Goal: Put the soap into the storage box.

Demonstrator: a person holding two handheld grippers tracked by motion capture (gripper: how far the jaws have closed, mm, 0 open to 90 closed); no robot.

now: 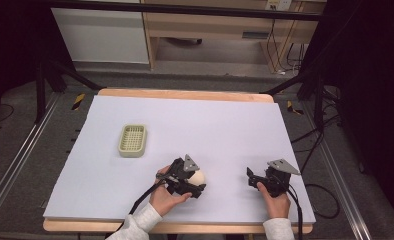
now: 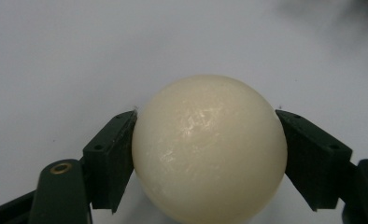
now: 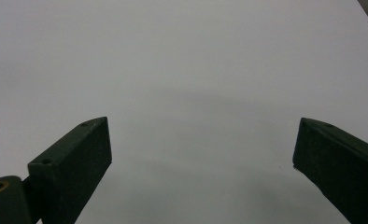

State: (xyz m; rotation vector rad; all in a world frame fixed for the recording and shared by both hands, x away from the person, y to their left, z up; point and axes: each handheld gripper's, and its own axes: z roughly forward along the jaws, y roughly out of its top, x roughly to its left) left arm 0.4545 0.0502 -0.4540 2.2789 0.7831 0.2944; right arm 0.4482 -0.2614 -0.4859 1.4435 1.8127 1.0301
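now the left gripper (image 1: pixel 197 182) clamps a cream ball (image 2: pixel 209 149) near the desk's front edge.
its jaws press the ball's two sides, just above the pale desk (image 1: pixel 225 125). the right gripper (image 1: pixel 255 181) sits toward the front right corner, jaws spread wide with nothing between them. a cream basket (image 1: pixel 132 140) rests near the left edge, well apart from both.
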